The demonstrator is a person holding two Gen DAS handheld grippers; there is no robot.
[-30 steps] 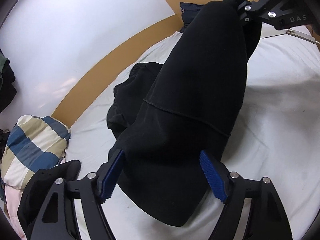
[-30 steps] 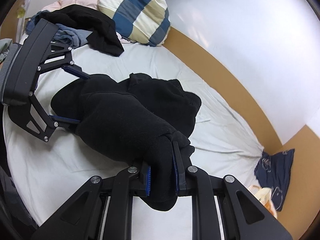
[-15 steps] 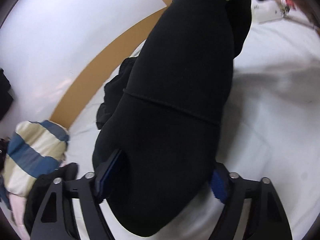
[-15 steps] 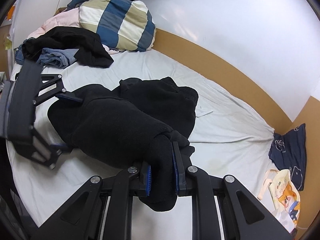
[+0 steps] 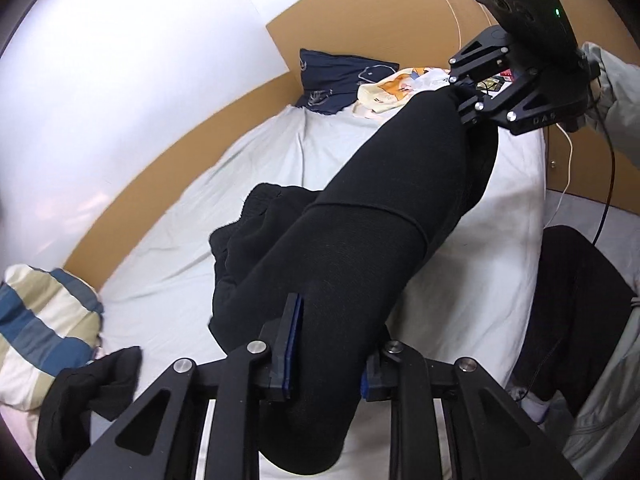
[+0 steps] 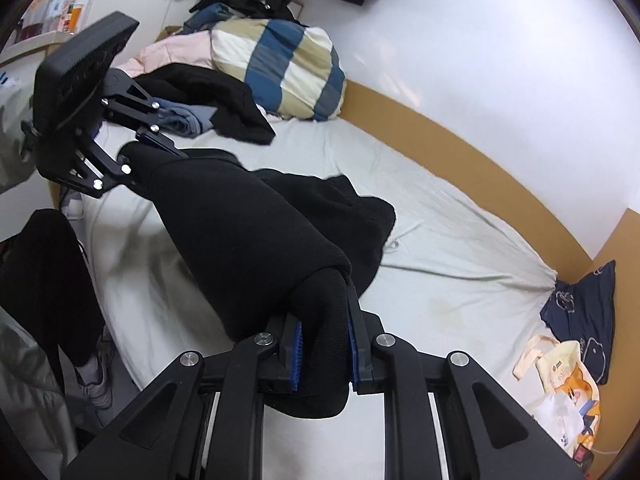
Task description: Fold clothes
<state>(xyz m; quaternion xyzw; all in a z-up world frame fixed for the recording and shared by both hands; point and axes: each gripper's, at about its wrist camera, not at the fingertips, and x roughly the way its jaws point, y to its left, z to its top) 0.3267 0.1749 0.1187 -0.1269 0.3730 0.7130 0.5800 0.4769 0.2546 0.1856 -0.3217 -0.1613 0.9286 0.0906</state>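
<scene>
The black garment [image 5: 360,240] hung stretched between the two grippers above the white bed sheet [image 5: 192,248], running from the lower centre to the upper right of the left wrist view. The left gripper [image 5: 326,356] was closed on one end, blue pads pressed into the fabric. The right gripper [image 6: 324,346] was clamped on the other end, at the lower centre of its own view. A loose part of the garment lay bunched on the sheet. A striped pillow [image 6: 280,68] sat at the upper centre of the right view, a navy cloth [image 6: 580,312] at right.
</scene>
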